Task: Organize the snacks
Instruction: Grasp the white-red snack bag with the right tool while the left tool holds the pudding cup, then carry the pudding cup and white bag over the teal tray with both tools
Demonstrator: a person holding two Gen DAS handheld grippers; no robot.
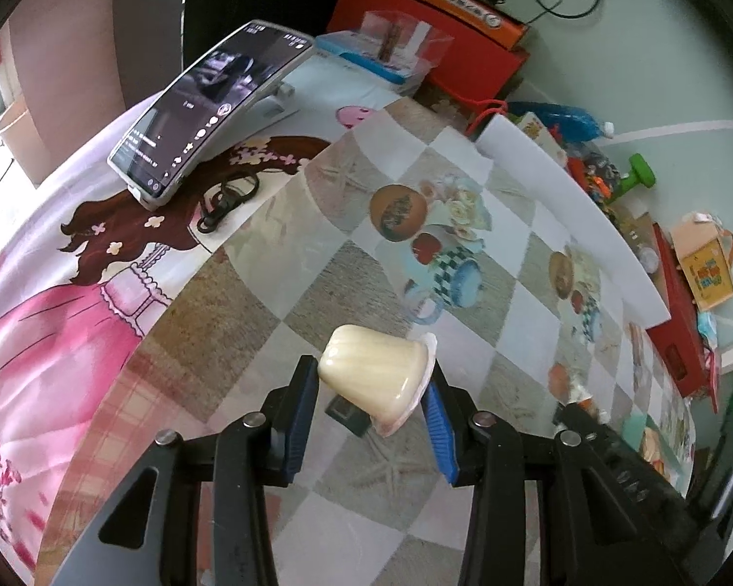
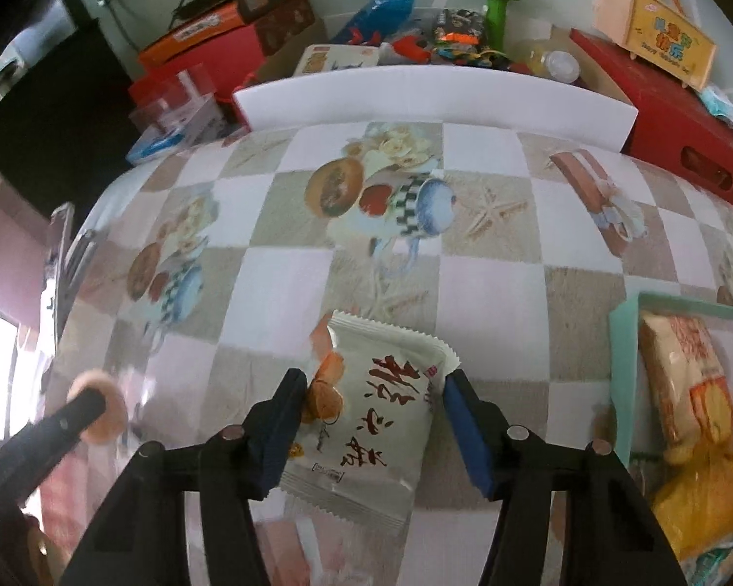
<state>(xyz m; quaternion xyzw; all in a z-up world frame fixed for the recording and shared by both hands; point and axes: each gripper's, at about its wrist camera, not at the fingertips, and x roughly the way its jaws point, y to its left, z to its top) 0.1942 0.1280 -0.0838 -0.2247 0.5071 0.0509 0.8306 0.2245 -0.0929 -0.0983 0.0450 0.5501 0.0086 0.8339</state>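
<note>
Mid-task, both tongs loaded. My left tongs [image 1: 374, 393] are clamped on a jelly cup [image 1: 378, 376], cream-coloured, tipped on its side between the blue pads, foil rim toward 4 o'clock. It looks clear of the table [image 1: 278, 303]; I can't be certain. A small dark thing lies on the cloth just below the cup, too small to tell what.

My right tongs [image 2: 376, 386] are narrow around a white snack packet [image 2: 371, 415] with brown lettering, cookie print on its left edge. Both pads touch the packet's sides and the wrapper creases at the right pad, so I read it as gripped. Whether it is off the cloth I can't tell.

Container: teal tray [image 2: 623, 381], at 3 o'clock in the right wrist view, near the packet but apart from it. Inside: an orange-and-cream snack bag [image 2: 684, 376] toward the far end and a yellow wrapper [image 2: 708, 503] at the near end. More may be past the frame edge.

Done, by my reading: at least two snacks already in the tray. Left: packet and cup both need to go in. The checked cloth between shows no other loose snacks, so these may be the last two; not sure.

The left tongs with the cup show blurred at 9 o'clock in the right wrist view, well apart from the tray. The clutter behind the white board [image 2: 435, 97] doesn't look like part of the job.
</note>
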